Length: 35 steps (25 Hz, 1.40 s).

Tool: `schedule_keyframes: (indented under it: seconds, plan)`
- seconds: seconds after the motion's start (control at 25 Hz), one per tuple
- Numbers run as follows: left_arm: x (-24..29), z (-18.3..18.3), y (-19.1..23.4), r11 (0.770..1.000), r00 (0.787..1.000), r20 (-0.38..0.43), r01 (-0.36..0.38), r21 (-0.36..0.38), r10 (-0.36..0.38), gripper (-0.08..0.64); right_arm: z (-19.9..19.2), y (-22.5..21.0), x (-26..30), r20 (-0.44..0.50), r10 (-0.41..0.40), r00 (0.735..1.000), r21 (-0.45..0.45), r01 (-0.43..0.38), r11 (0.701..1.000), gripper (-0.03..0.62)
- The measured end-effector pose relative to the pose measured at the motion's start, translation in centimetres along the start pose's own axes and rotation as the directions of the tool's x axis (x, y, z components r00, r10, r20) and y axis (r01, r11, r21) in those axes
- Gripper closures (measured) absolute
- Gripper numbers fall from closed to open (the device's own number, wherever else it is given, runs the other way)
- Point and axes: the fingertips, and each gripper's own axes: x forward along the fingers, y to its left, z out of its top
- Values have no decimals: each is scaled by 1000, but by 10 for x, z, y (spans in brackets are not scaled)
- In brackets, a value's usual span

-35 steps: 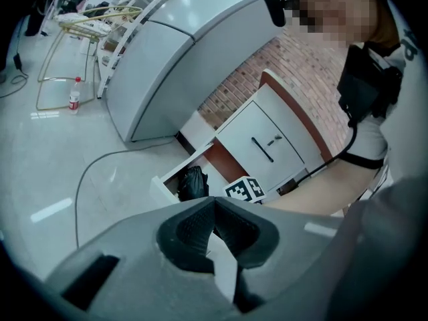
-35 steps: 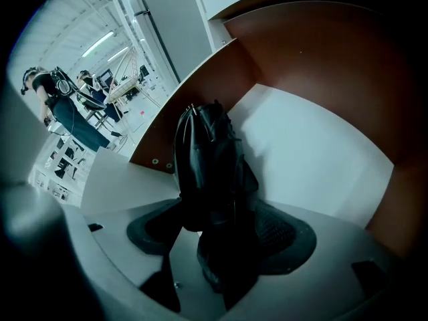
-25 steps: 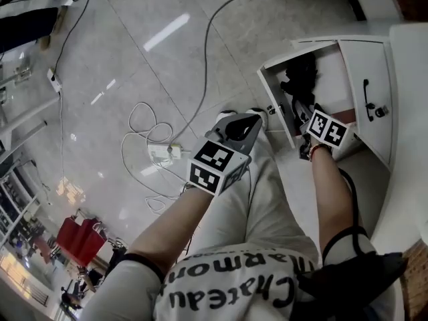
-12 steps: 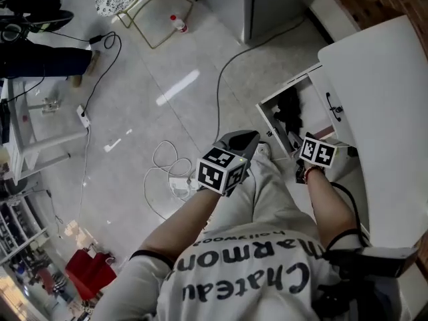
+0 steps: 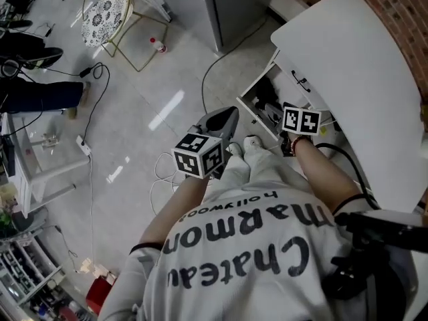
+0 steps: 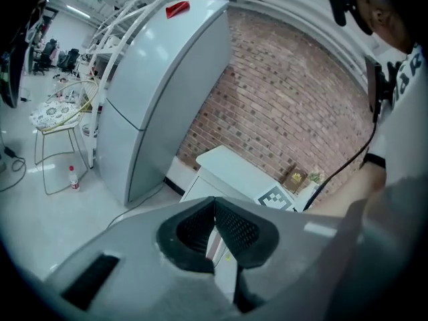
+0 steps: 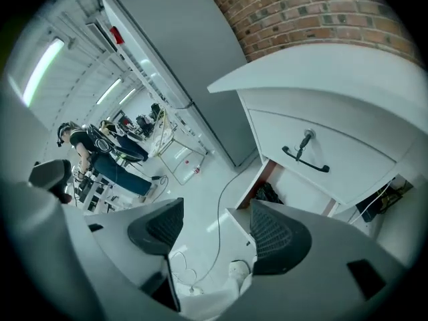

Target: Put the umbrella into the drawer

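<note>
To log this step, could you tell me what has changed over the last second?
The right gripper has lifted away from the drawer, jaws apart and empty. The umbrella stays inside the drawer; the left gripper stays shut.

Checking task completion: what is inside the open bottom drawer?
A black bundled thing lies inside the drawer, probably the umbrella. In the head view its near end and the drawer's floor are covered by the right gripper.
</note>
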Motion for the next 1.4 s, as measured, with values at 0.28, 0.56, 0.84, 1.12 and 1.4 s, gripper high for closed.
schedule_keyframes:
  seconds: [0.28, 0.56, 0.84, 1.12, 1.4]
  plan:
    - [-23, 20, -17, 1000, 999, 48, 12, 27, -13, 543, 31, 43, -39, 94, 63, 994, -58, -58, 997, 299]
    - [-40, 40, -29, 997, 996, 81, 25, 79, -32, 545, 79, 68, -86, 244, 93, 965, -119, -65, 991, 299]
    - [-59, 75, -44, 989, 984, 166, 33, 145, -57, 545, 111, 102, -139, 389, 156, 908, -216, -75, 973, 300]
    - [-88, 106, -48, 988, 954, 300, -36, 150, -11, 544, 133, 127, -197, 532, 220, 818, -295, -65, 953, 356]
    - [-110, 123, -77, 983, 922, 384, -29, 180, -43, 543, 144, 159, -252, 605, 300, 737, -382, -61, 922, 529]
